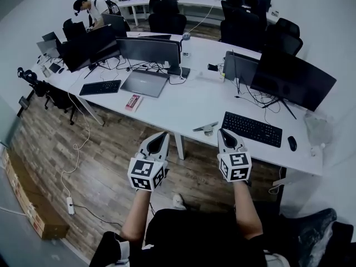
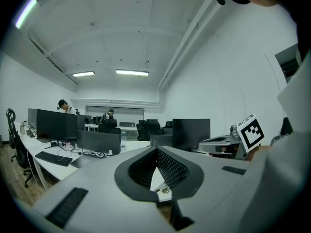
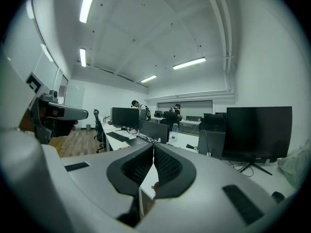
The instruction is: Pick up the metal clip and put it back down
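Holding both grippers low in front of me, over the wooden floor point(image 1: 105, 166) and short of the near edge of the white surface point(image 1: 194, 107). My left gripper point(image 1: 158, 142) has its jaws closed tip to tip with nothing gripped. My right gripper point(image 1: 227, 139) is the same: jaws fully together and empty.

Just beyond them, at the middle of the head view and between the two grippers, the metal clip point(image 1: 206, 128) lies on the surface close to its front edge, touching neither gripper. To its right sit a black keyboard point(image 1: 252, 129) and a mouse point(image 1: 292, 143). Further back stand a curved monitor point(image 1: 292, 79) at right and a grey laptop point(image 1: 144, 83) at left. At the upper left, a person point(image 1: 89, 9) bends over another desk.
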